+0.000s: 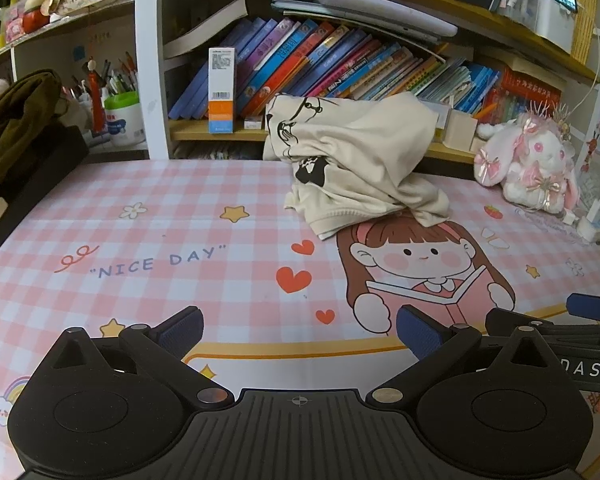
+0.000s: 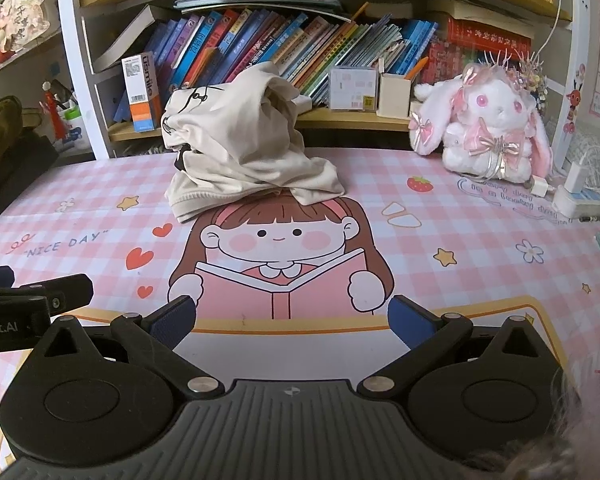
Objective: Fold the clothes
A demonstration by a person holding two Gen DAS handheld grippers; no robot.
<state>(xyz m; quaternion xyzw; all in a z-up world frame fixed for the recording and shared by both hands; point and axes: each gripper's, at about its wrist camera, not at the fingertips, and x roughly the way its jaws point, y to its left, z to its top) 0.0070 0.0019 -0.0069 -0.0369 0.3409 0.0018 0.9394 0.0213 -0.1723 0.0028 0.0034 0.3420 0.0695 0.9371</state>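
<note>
A cream garment with black print [image 1: 352, 160] lies crumpled in a heap at the far side of the pink checked desk mat [image 1: 160, 220], against the bookshelf. It also shows in the right wrist view [image 2: 244, 148]. My left gripper [image 1: 300, 330] is open and empty, low over the near part of the mat, well short of the garment. My right gripper [image 2: 292, 320] is open and empty, beside the left one, also well short of the garment. The right gripper's side shows at the left wrist view's right edge [image 1: 572, 336].
A white and pink plush rabbit [image 2: 488, 124] sits at the back right. A charger and power strip [image 2: 580, 196] lie right of it. A bookshelf with books [image 2: 284, 52] stands behind the mat. A dark olive bag [image 1: 12, 120] sits at the left.
</note>
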